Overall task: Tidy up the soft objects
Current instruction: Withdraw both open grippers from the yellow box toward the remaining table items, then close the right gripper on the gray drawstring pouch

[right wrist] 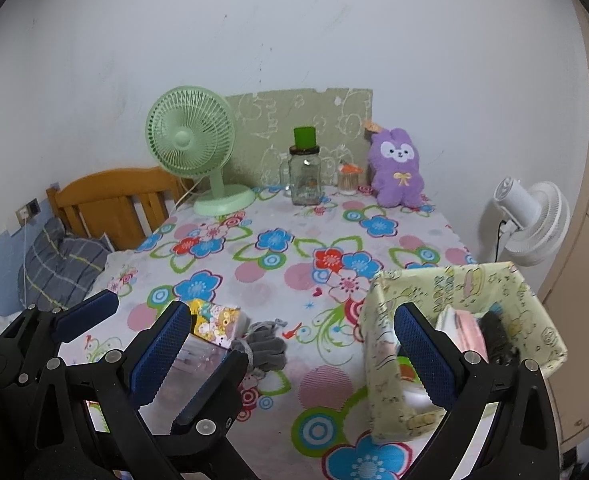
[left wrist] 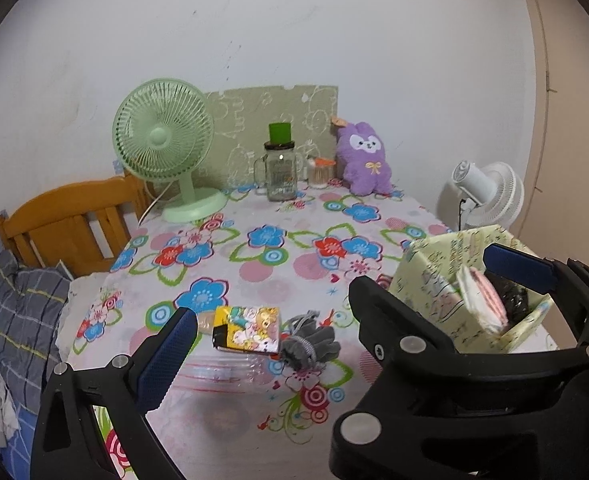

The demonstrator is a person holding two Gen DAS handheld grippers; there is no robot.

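A grey knit glove (left wrist: 309, 341) lies on the flowered tablecloth beside a yellow cartoon pouch (left wrist: 247, 328); both also show in the right wrist view, glove (right wrist: 265, 349) and pouch (right wrist: 214, 322). A pale yellow fabric box (left wrist: 460, 280) at the right holds a pink-and-white cloth (left wrist: 481, 298) and a dark item; the box also shows in the right wrist view (right wrist: 386, 344). My left gripper (left wrist: 270, 348) is open and empty, just before the glove. My right gripper (right wrist: 294, 356) is open and empty, its right finger beside the box. A purple plush rabbit (left wrist: 364, 158) sits at the back.
A green desk fan (left wrist: 166, 144), a glass jar with a green lid (left wrist: 280, 172) and a small toothpick jar (left wrist: 320, 172) stand along the back wall. A white fan (left wrist: 488, 196) stands off the table's right. A wooden headboard (left wrist: 66, 220) and grey pillow lie left.
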